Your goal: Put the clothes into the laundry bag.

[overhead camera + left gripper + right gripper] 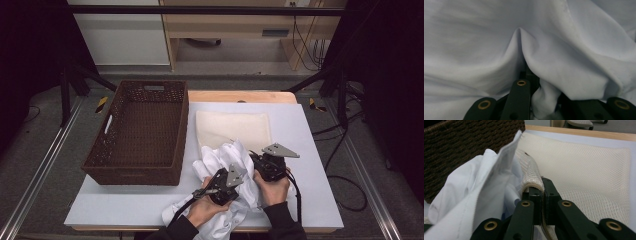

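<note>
Fingers, left: your left gripper (216, 186) pinches a fold of the white shirt (574, 70) between its fingers (520, 100).
Fingers, right: your right gripper (543, 185) is pressed together on the rim of the cream mesh bag (584, 175).
Shirt: crumpled near you on the counter (305, 150), spilling over the bag's mouth; light, limp, slippery, so grip thick folds.
Bag: soft mesh, floppy; hold its hemmed edge.
Basket (140, 130): further left, stiff.

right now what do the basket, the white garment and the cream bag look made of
Basket: dark brown woven wicker or rattan-like plastic, matte, open weave. White garment: smooth thin cloth, probably cotton shirting, soft folds, stitched hem. Cream bag: fine mesh fabric, likely synthetic.
</note>
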`<act>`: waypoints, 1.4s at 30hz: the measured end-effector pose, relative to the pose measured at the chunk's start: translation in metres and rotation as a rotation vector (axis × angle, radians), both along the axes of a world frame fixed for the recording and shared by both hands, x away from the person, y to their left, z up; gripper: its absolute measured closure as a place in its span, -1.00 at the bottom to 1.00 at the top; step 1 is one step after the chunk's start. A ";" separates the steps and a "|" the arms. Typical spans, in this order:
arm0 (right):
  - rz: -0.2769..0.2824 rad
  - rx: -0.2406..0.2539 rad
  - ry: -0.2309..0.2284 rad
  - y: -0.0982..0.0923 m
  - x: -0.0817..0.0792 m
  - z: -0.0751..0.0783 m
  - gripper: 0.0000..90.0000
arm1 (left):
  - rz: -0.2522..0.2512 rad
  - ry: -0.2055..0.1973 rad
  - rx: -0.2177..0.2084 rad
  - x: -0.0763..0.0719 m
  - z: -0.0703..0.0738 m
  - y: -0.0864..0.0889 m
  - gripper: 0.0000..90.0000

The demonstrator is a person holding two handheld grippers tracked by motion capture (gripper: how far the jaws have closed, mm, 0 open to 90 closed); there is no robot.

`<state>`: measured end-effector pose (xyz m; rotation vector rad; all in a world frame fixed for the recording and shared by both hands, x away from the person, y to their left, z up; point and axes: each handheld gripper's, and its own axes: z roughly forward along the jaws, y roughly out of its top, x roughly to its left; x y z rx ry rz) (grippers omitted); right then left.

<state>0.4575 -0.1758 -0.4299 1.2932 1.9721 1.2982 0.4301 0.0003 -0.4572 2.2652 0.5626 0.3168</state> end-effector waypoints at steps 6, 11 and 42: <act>0.004 -0.010 -0.012 0.001 -0.002 0.002 0.95 | 0.009 0.030 -0.073 -0.003 0.004 0.008 0.56; 0.000 -0.001 -0.007 -0.001 -0.002 0.001 0.95 | 0.018 0.012 -0.095 -0.017 0.024 0.024 -0.22; 0.000 -0.006 0.001 0.002 -0.002 0.000 0.95 | 0.167 -0.012 -0.171 0.021 0.038 0.068 0.88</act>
